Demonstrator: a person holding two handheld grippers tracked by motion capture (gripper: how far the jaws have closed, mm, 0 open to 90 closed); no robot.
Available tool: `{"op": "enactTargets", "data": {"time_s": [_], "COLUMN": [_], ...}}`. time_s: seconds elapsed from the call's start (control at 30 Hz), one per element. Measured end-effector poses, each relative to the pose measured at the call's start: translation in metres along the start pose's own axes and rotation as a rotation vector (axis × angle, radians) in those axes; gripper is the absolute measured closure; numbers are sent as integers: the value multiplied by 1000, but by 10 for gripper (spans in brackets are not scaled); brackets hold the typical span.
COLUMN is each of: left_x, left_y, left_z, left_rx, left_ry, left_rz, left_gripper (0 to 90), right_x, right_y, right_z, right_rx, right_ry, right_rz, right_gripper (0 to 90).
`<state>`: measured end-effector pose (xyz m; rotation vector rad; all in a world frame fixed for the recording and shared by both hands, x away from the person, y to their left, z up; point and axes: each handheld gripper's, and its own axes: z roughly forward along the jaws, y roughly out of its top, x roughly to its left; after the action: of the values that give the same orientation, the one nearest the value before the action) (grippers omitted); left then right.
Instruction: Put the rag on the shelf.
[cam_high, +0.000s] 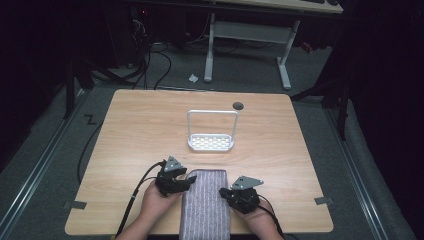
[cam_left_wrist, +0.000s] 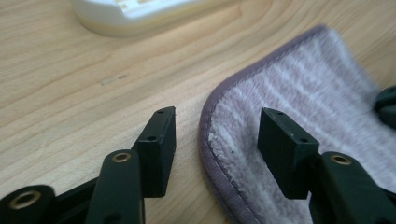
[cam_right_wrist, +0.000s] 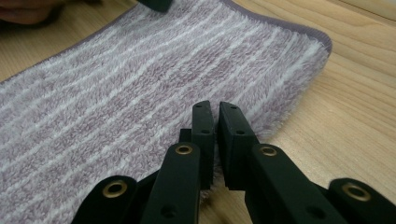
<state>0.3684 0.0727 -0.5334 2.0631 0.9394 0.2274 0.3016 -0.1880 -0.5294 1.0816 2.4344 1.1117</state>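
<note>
From my side, the table carries the towel at its near edge, in the middle, lying flat and reaching over that edge toward me. Behind the towel, near the table centre, stands the rack. Behind the rack, a little to the right, I see a round cap in the tabletop. The left gripper sits at the towel's left far corner; the right gripper is at its right edge.
</note>
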Motion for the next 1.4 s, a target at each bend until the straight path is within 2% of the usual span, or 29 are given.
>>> {"op": "enactTargets", "data": {"time_s": [0.07,0.1,0.13,0.2,0.3,0.37,0.5,0.63,0.67,0.73,0.77,0.8,0.83,0.87,0.9,1.0,1.13,1.2,1.23,1.27,1.3,1.4], "left_x": [-2,-3,-2,-3,-5,-6,-7,-7,-7,-6,-6,-6,-7,-8,-9,-18,-21,-22,-22,-21,-20,-15], "left_y": [0,0,-1,-3,-5,-8,-10,-10,-10,-10,-10,-9,-10,-10,-10,-11,-9,-9,-9,-10,-10,-11], "left_z": [1,1,0,-1,-2,-4,-5,-5,-5,-4,-4,-4,-4,-4,-4,-5,-2,-2,-2,-3,-3,-4], "left_rx": [-7,-5,-6,-17,-16,-21,-26,-28,-30,-33,-35,-35,-35,-36,-38,-32,-29,-28,-28,-27,-29,-31], "left_ry": [5,8,1,-1,-15,-37,-52,-63,-70,-87,-92,-92,-97,-101,-101,-53,-8,11,11,5,0,-33], "left_rz": [6,5,-2,-14,-20,-45,-71,-72,-77,-93,-95,-91,-92,-95,-95,-59,-46,-37,-39,-45,-63,-112], "left_gripper": [476,565,565,624,644,663,663,641,608,592,563,563,554,484,484,415,420,440,478,613,664,707], "right_x": [0,0,0,-1,-1,-1,0,-1,-5,-8,-15,-15,-19,-24,-26,-30,-27,-25,-24,-22,-18,-16], "right_y": [0,-1,-1,-3,-5,-6,-8,-3,3,7,17,17,21,26,28,29,23,23,22,22,20,18], "right_z": [0,-1,-1,-5,-7,-9,-13,-17,-17,-16,-13,-13,-10,-6,-3,5,11,13,15,17,19,19], "right_rx": [0,-1,-1,9,9,9,7,-22,-43,-48,-46,-46,-43,-42,-45,-36,-13,-3,0,3,5,-10], "right_ry": [-4,-21,-21,-43,-54,-61,-42,-45,-62,-76,-111,-111,-124,-134,-150,-172,-179,-167,-165,-161,-165,-151], "right_rz": [-3,-12,-12,-11,-10,-11,8,30,52,63,76,76,94,127,134,155,162,170,167,161,132,125], "right_gripper": [850,850,850,851,851,850,825,774,739,711,645,645,611,579,564,553,559,533,522,514,535,569]}}
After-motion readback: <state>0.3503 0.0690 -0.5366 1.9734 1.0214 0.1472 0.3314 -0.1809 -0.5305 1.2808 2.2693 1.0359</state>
